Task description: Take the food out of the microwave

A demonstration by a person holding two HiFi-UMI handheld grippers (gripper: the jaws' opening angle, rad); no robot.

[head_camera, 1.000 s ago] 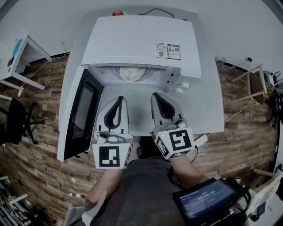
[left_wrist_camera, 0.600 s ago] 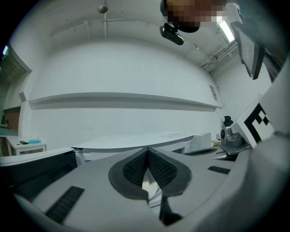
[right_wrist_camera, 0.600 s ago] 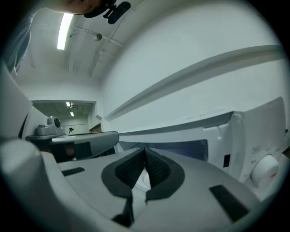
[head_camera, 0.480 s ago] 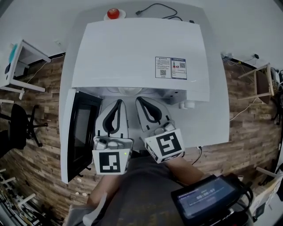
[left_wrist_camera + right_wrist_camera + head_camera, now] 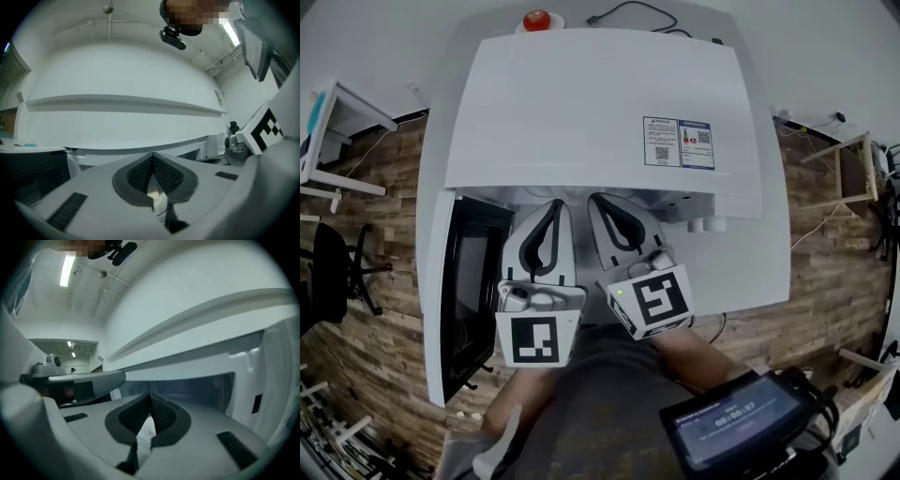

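The white microwave (image 5: 581, 103) is seen from above with its dark-windowed door (image 5: 464, 281) swung open at the left. Its top hides the food in the head view. My left gripper (image 5: 554, 203) and right gripper (image 5: 596, 198) lie side by side, level, tips at the mouth of the oven under the top's front edge. Both have their jaws closed tip to tip. In the left gripper view the pads (image 5: 140, 176) meet, and a pale patch (image 5: 157, 200) shows low behind them; I cannot tell what it is. The right gripper (image 5: 150, 395) faces the lit cavity (image 5: 197, 385).
The microwave stands on a white table (image 5: 769, 253) over a wood-pattern floor. Its knobs (image 5: 705, 225) sit right of the opening. A red round object (image 5: 536, 19) lies behind the oven. A dark screen device (image 5: 741, 427) hangs at the person's lower right.
Both grippers have moved forward to the microwave's mouth. The pale food seen inside a second ago is now hidden under the microwave's top. The jaws stayed closed.
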